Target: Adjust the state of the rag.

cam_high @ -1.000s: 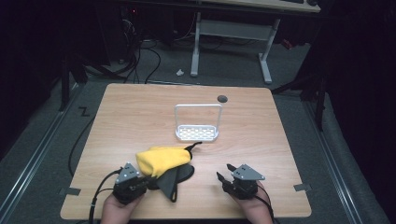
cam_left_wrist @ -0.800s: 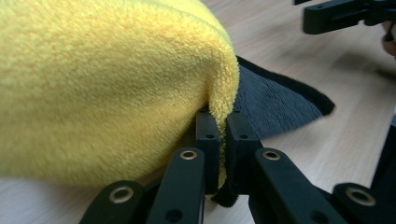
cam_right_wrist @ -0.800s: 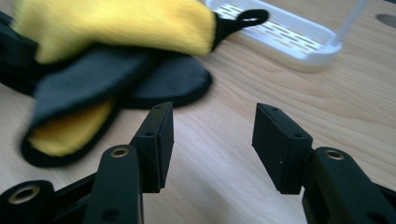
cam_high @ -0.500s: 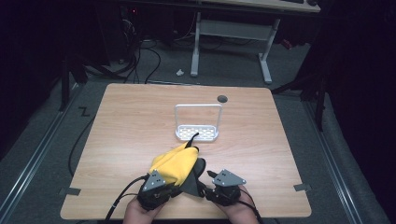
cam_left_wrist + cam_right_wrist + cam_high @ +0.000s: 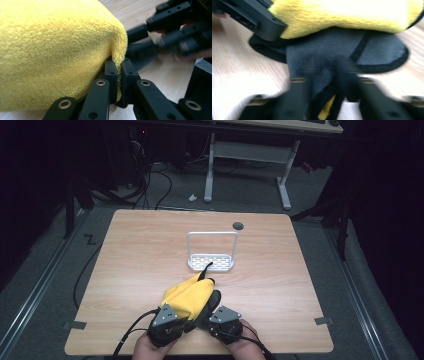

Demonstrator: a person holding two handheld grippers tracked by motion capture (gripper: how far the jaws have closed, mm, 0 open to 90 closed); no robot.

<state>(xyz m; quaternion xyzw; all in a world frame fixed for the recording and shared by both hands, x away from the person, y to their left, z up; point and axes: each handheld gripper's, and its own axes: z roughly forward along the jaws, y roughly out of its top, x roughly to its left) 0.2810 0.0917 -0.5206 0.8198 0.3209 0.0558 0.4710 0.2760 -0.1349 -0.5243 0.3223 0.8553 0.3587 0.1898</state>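
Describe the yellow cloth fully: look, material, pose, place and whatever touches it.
The yellow cloth is a fluffy terry-like towel, yellow on one face, grey on the other, edged in black binding. It lies bunched in a heap at the near middle of the wooden table, in front of the white wire rack. The left gripper pinches a yellow fold; the right gripper has just been closing and now clamps the grey underside.

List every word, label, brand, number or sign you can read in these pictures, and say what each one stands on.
None: no readable text in any view.
The yellow cloth and its grey side bear no visible tag or print.
The white rack and the wooden table are plain.
The left tongs and the right tongs show only bare black jaws with metal rivets, the right ones blurred.
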